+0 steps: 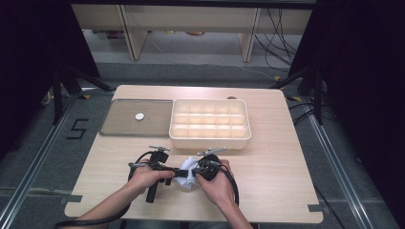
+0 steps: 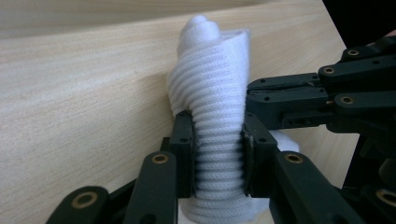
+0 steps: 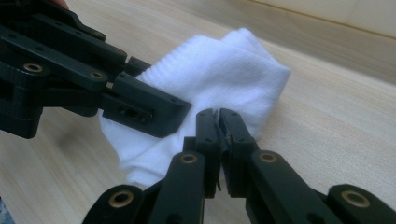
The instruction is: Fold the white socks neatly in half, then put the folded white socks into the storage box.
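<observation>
my hands and grippers cover most of the sock [image 1: 190,168] from above; its lower end runs off the frame's bottom between my left gripper [image 2: 218,154] jaws.

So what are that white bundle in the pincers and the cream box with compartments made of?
The white ribbed bundle looks like soft knitted fabric, maybe a sock: fine ridges run across it and it bunches where the left gripper squeezes. The cream compartment box looks like matt moulded plastic, smooth with rounded corners, though that is less certain.

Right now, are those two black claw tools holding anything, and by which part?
Both hold the white sock. The left gripper clamps its ribbed cuff; the right gripper pinches a thin edge of the fabric.
</observation>
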### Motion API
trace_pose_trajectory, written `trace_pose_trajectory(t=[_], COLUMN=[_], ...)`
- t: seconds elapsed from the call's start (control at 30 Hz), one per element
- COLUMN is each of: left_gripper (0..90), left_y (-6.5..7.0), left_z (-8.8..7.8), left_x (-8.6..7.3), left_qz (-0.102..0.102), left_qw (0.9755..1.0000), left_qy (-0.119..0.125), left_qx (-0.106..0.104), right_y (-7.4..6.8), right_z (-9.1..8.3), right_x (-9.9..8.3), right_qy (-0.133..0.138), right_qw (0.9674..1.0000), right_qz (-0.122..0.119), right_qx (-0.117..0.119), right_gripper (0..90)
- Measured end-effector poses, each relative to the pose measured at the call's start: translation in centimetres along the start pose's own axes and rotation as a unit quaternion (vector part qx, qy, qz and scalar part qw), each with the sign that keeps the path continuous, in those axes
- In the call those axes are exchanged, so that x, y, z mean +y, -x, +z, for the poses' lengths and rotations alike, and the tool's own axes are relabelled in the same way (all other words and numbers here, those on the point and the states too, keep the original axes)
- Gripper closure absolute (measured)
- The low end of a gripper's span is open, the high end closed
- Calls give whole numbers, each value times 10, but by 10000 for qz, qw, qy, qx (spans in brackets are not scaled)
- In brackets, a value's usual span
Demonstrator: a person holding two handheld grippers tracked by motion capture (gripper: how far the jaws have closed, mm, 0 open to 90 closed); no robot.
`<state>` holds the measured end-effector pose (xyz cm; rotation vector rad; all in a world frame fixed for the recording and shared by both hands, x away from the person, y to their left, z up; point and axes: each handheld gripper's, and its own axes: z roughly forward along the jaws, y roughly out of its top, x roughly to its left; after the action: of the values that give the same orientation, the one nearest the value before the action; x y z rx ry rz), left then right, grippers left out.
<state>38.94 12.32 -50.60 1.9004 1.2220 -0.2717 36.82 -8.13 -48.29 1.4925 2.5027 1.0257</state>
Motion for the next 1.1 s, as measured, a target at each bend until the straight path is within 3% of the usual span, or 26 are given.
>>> trace_pose_trajectory(t=[0.07,0.1,0.13,0.17,0.23,0.27,0.43,0.6,0.73,0.77,0.8,0.9,0.97,1.1], left_gripper=[713,715,716,717,718,717,718,719,720,720,720,720,719,720], left_y=[2,1,2,4,5,6,8,11,11,11,11,12,12,13], left_z=[1,1,-1,-1,-3,-4,-13,-22,-26,-27,-28,-33,-35,-39], left_x=[-1,-1,-1,-2,0,0,3,4,4,5,5,6,8,13], left_qz=[36,74,200,188,329,377,710,955,997,1038,1047,1088,1141,1182], left_qw=[9999,9996,9996,9995,9989,9987,9959,9922,9908,9904,9899,9881,9870,9845], left_qy=[123,126,127,213,295,306,552,790,899,902,946,1072,1115,1264], left_qx=[-56,-226,-123,-155,-177,-140,35,134,170,169,171,195,206,272], right_y=[0,-1,-3,-4,0,3,21,40,50,50,58,63,68,75], right_z=[-3,-4,-8,-12,-23,-27,-51,-60,-60,-61,-59,-60,-60,-62], right_x=[0,0,1,1,3,3,-1,-18,-33,-36,-41,-47,-51,-58], right_qy=[53,105,183,320,872,1023,1345,1369,1306,1261,1330,1291,1349,1476], right_qw=[10000,9999,9998,9994,9962,9946,9904,9890,9889,9890,9883,9880,9877,9853], right_qz=[-12,11,91,106,-73,-155,20,213,326,458,340,346,407,384], right_qx=[-2,-5,-8,34,37,12,-316,-524,-635,-615,-662,-773,-675,-766], right_gripper=[832,822,807,807,793,783,753,735,724,719,708,708,703,670])
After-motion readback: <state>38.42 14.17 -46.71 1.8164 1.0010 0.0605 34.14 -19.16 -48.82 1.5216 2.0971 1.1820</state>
